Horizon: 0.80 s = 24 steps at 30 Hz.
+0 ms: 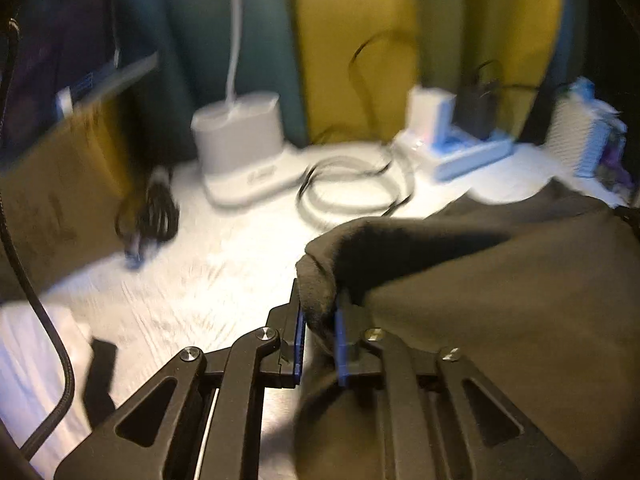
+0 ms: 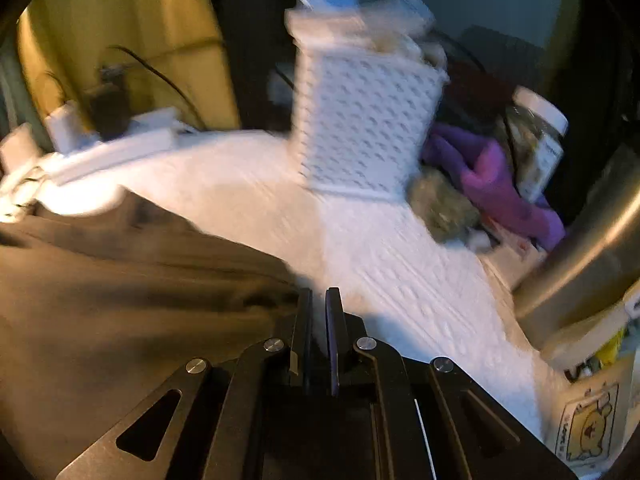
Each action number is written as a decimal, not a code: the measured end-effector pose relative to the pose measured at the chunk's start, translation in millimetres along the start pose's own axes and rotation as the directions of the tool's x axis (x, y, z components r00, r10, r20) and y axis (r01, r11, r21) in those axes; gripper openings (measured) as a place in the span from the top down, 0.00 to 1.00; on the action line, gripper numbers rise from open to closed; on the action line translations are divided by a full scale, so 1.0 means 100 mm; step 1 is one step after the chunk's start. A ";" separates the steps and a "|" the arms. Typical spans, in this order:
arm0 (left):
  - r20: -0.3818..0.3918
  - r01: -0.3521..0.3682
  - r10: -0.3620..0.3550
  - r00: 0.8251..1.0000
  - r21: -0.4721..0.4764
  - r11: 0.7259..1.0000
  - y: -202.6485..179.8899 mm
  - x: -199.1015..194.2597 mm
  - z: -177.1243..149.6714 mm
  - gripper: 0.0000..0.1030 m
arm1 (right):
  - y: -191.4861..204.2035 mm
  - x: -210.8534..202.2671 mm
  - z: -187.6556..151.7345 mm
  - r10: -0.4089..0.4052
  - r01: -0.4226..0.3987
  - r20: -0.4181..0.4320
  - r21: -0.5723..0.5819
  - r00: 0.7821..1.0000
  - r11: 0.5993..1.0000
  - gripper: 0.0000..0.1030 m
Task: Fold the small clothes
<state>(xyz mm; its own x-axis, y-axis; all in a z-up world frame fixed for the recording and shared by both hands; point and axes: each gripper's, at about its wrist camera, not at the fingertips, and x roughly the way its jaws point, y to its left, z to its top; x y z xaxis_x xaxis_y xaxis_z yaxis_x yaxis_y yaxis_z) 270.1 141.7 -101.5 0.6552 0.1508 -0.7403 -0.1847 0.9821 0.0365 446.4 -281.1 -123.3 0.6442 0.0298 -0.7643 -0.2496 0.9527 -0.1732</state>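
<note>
A dark brown garment (image 1: 500,300) lies spread on the white table (image 1: 192,280), filling the right side of the left wrist view. My left gripper (image 1: 320,300) is shut on a bunched fold at its left edge, and the cloth bulges up between the blue pads. In the right wrist view the same garment (image 2: 120,300) covers the left half. My right gripper (image 2: 320,292) stands just off its right edge, jaws shut to a thin slit with only white table (image 2: 400,260) showing through. Both views are motion-blurred.
At the back stand a white lamp base (image 1: 240,148), a coiled cable (image 1: 352,188), a power strip (image 1: 460,148) and a cardboard box (image 1: 60,184). To the right are a white perforated basket (image 2: 368,128), purple cloth (image 2: 492,180), a jar (image 2: 536,140) and a metal cylinder (image 2: 588,264).
</note>
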 end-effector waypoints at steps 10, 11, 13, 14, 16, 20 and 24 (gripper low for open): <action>0.002 0.132 -0.134 0.991 -0.189 0.973 0.55 -0.17 0.22 0.53 | -0.28 -0.04 -0.01 0.069 -0.067 -0.014 0.120 0.998 0.991 0.93; -0.007 0.125 -0.128 0.992 -0.189 0.974 0.55 -0.13 0.26 0.53 | -0.28 -0.06 0.01 0.075 -0.074 -0.010 0.120 0.997 0.990 0.93; -0.032 0.138 -0.147 0.989 -0.208 0.968 0.53 -0.03 0.33 0.53 | -0.23 -0.09 0.01 0.086 -0.085 -0.004 0.110 0.996 0.990 0.93; -0.047 0.160 -0.177 0.983 -0.239 0.958 0.55 0.06 0.36 0.53 | -0.22 -0.10 0.01 0.091 -0.090 -0.004 0.110 0.996 0.990 0.93; -0.070 0.184 -0.213 0.975 -0.295 0.938 0.56 0.16 0.36 0.53 | -0.21 -0.09 0.01 0.100 -0.098 -0.007 0.116 0.995 0.988 0.93; -0.119 0.206 -0.258 0.959 -0.333 0.920 0.50 0.33 0.33 0.63 | -0.22 -0.06 -0.03 0.103 -0.099 -0.019 0.137 0.995 0.986 0.92; -0.163 0.224 -0.251 0.954 -0.167 0.960 0.18 0.25 0.23 0.72 | -0.24 -0.04 -0.07 0.102 -0.097 -0.026 0.128 0.994 0.987 0.92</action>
<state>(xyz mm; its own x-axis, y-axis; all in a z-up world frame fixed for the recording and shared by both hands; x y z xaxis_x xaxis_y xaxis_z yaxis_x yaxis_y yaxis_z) 300.3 165.3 -104.2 0.5518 -0.1212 -0.8251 -0.1528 0.9579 -0.2429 444.7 -306.1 -121.1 0.5961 0.1184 -0.7941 -0.2165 0.9761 -0.0169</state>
